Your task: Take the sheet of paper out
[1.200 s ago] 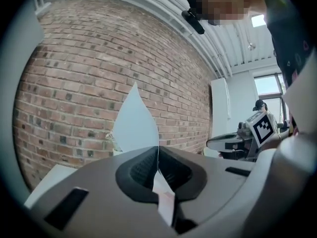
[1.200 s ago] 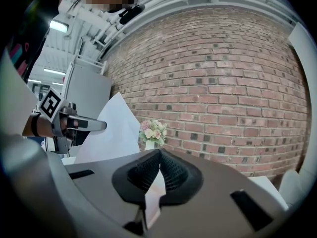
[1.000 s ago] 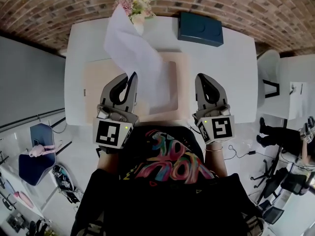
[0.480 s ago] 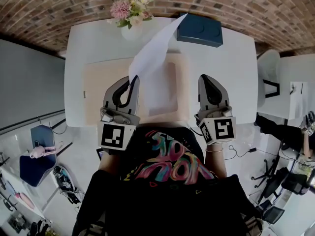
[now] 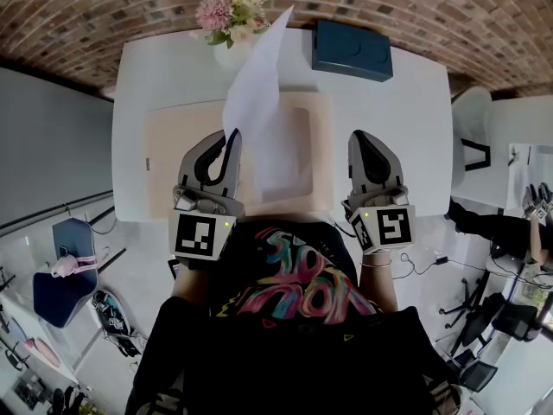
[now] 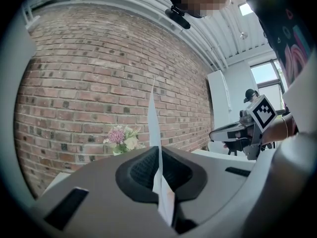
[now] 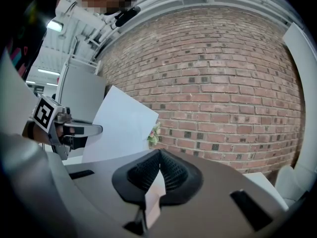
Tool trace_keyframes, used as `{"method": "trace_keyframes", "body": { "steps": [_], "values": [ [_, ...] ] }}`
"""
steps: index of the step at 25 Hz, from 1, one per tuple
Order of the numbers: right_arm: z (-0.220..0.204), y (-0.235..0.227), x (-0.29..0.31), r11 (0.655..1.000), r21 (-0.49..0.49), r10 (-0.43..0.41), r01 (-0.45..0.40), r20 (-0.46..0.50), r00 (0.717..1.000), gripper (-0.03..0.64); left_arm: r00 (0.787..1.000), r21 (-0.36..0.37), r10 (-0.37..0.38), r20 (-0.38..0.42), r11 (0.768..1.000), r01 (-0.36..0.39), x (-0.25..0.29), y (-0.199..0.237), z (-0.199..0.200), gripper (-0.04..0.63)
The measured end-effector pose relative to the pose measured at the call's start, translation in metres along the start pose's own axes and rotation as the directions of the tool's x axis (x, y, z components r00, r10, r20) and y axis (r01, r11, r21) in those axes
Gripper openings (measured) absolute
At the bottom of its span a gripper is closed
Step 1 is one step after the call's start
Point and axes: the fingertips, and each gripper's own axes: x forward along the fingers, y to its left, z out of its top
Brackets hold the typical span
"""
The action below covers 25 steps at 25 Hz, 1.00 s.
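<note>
A white sheet of paper (image 5: 255, 93) stands up from my left gripper (image 5: 233, 137), which is shut on its lower edge. In the left gripper view the paper (image 6: 154, 128) shows edge-on, pinched between the pads of the left gripper (image 6: 159, 155). Under it on the table lies a beige folder (image 5: 173, 145). My right gripper (image 5: 359, 137) hovers beside the folder's right edge, its tips together. In the right gripper view the right gripper (image 7: 159, 152) is shut, and a pale patch below its tips is unclear. The paper (image 7: 121, 128) and the left gripper (image 7: 86, 129) show at its left.
A vase of flowers (image 5: 229, 15) stands at the back of the white table (image 5: 406, 128), just behind the paper's top. A dark blue box (image 5: 352, 50) sits at the back right. A brick wall runs behind the table. The person stands at the table's near edge.
The held sheet has swung: it leaned left, then flipped right toward the blue box, and now stands toward the flowers. Both grippers have stayed almost in place.
</note>
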Motion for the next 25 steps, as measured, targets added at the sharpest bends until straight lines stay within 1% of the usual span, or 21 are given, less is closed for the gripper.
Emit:
{"method": "trace_keyframes", "body": {
  "steps": [7, 11, 16, 20, 25],
  "values": [
    [0.002, 0.005, 0.004, 1.000, 0.010, 0.012, -0.012, 0.006, 1.000, 0.015, 1.000, -0.006, 0.004, -0.002, 1.000, -0.004, -0.003, 0.006, -0.001, 0.023],
    [0.000, 0.010, 0.007, 0.999, -0.006, 0.036, -0.036, -0.006, 0.999, 0.015, 1.000, -0.007, 0.009, -0.006, 1.000, -0.009, -0.004, 0.010, -0.002, 0.023],
    [0.013, 0.012, 0.013, 0.999, 0.036, 0.021, -0.022, 0.036, 0.999, 0.015, 1.000, -0.022, 0.007, -0.014, 1.000, -0.007, -0.002, 0.013, -0.005, 0.023],
    [0.000, 0.012, 0.011, 0.999, 0.006, 0.035, -0.035, -0.004, 0.999, 0.015, 1.000, -0.029, 0.004, -0.025, 1.000, -0.005, -0.002, 0.015, -0.009, 0.023],
    [-0.001, 0.011, 0.013, 0.999, 0.005, 0.034, -0.034, -0.017, 0.999, 0.015, 0.999, -0.034, 0.004, -0.033, 0.999, -0.005, -0.001, 0.019, -0.011, 0.023]
  ]
}}
